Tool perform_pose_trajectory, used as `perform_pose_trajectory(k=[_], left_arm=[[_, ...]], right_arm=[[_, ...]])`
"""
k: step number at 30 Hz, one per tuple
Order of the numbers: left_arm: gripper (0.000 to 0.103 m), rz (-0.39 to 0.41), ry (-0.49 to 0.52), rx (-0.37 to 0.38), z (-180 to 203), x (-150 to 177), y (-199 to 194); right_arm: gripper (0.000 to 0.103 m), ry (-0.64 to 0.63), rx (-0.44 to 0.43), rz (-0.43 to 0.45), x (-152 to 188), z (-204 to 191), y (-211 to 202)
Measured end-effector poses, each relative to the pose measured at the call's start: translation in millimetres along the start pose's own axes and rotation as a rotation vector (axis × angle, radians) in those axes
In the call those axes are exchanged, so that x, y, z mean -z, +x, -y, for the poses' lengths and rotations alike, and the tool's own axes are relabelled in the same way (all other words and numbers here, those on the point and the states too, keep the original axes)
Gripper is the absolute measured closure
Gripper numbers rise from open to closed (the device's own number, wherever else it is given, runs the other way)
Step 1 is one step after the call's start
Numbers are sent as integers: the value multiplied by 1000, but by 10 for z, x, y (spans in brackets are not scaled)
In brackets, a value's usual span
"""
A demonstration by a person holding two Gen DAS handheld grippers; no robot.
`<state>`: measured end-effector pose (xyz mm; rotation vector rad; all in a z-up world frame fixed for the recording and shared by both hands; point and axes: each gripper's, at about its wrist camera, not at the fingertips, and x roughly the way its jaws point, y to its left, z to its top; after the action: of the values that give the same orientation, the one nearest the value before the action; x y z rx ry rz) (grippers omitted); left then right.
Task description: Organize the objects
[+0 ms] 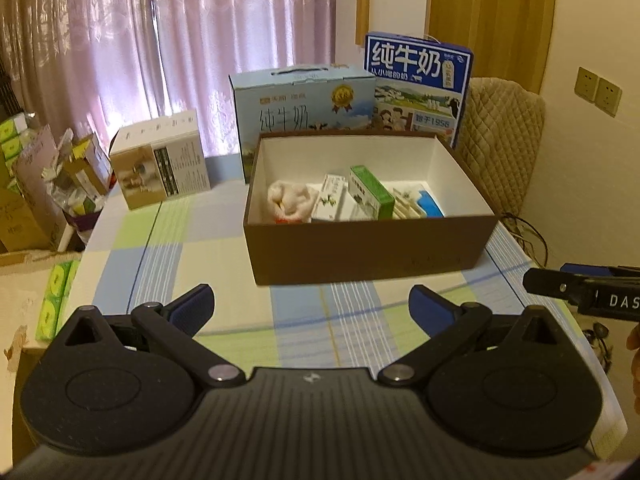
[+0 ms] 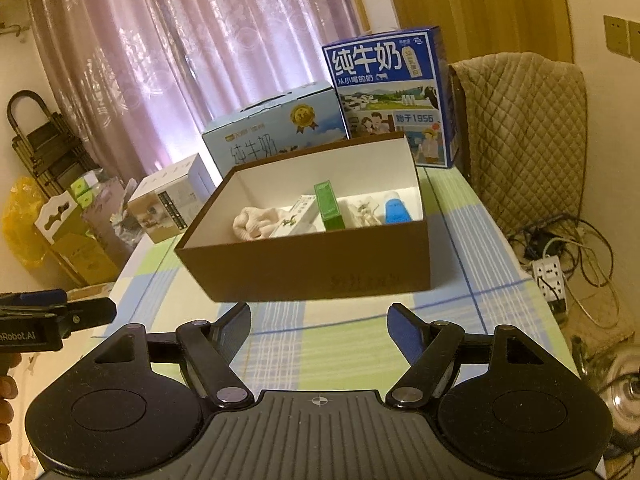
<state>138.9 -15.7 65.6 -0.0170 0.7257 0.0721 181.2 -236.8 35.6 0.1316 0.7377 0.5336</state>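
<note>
The left claw point(image 1: 311, 307) hangs over the checked tablecloth point(image 1: 168, 248) with its blue-padded fingers point(image 1: 195, 303) spread wide and nothing between them. The right claw point(image 2: 319, 325) is spread the same way, also empty, just short of the near wall of the brown box point(image 2: 320, 268). Each claw shows at the edge of the other's view, side by side and well apart.

The brown box stands open on the tablecloth just ahead of both claws. Inside it, from left to right, lie a pale crumpled cloth point(image 1: 289, 200), a white carton point(image 1: 330, 200) leaning on its side, a green carton point(image 1: 370, 192), a cream packet point(image 1: 406, 204) and a blue item point(image 1: 430, 202) against the right wall.

Behind the box stand a light blue milk case point(image 1: 296, 108) and, to its right, a taller dark blue milk case point(image 1: 418, 80). A small white box point(image 1: 160, 160) sits to the left on the table. A quilted chair point(image 1: 500, 140) stands at the right, and pink curtains point(image 1: 160, 40) hang behind
</note>
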Motion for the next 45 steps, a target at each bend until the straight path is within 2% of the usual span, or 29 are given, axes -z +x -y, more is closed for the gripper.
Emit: perform_pose_trajectory(k=[23, 33, 45], left_arm=[[1, -74, -8, 68, -309, 830, -810], [1, -99, 2, 87, -386, 1134, -1009], [1, -110, 8, 95, -439, 1339, -1159]], right_arm=[[31, -13, 37, -26, 891, -773, -805], [31, -31, 46, -52, 1210, -1012, -930], [31, -48, 49, -86, 1406, -1182, -933]])
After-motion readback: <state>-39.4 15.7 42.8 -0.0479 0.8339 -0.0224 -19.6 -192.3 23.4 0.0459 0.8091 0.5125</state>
